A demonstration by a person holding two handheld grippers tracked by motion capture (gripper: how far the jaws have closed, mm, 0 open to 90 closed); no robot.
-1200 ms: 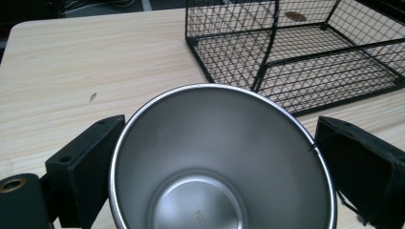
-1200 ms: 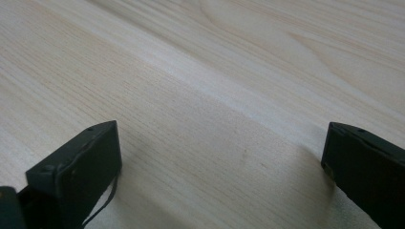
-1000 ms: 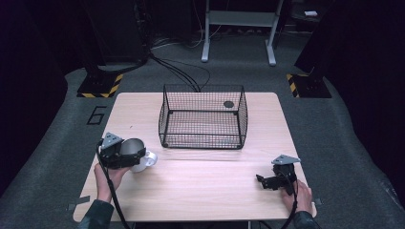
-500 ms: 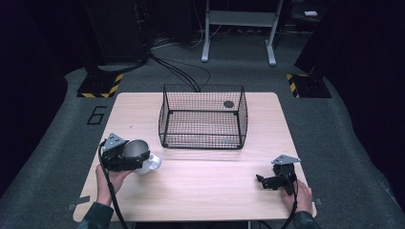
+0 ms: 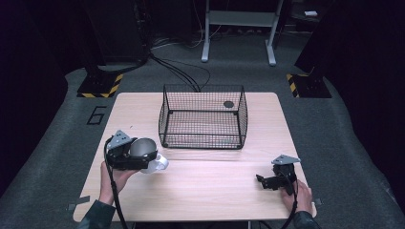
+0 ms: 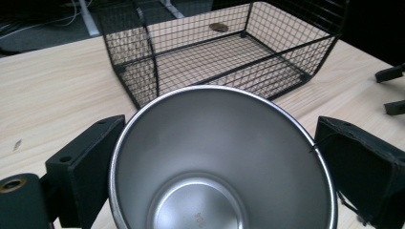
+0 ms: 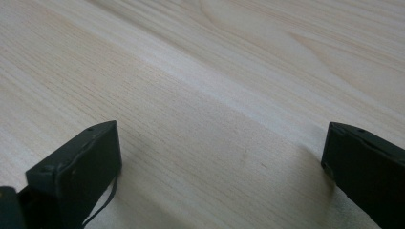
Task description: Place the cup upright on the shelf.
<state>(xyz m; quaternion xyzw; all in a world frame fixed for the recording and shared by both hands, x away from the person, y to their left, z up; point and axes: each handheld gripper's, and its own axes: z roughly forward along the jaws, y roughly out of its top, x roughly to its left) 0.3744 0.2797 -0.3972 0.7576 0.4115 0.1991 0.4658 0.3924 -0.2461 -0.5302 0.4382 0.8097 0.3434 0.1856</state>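
the left gripper (image 5: 152, 163) holds a steel cup (image 6: 222, 162) clamped between its two black jaws, one jaw pressed against each side of the wall just below the rim. this side grip leaves the mouth of the cup unobstructed and keeps the jaws clear of whatever surface the base is to meet. in the high view the steel cup (image 5: 142, 148) sits at the near-left part of the wooden table (image 5: 205, 191), tipped so that its open mouth faces the camera on the gripper; whether its base touches the table cannot be told. the wire basket (image 5: 203, 117) stands near the middle of the far half of the table, open at the top, which suits a drop from above. in the left gripper view the wire basket (image 6: 224, 52) lies directly ahead of the cup, so the grip appears aligned for a carry toward it; this is a judgement from the pointing direction. a small dark disc (image 5: 229, 104) lies on the basket floor near the far right corner. the right gripper (image 5: 267, 182) rests low over the near-right part of the table, well apart from the cup and the basket, jaws spread wide with bare wood between them, apparently parked clear of the working path.
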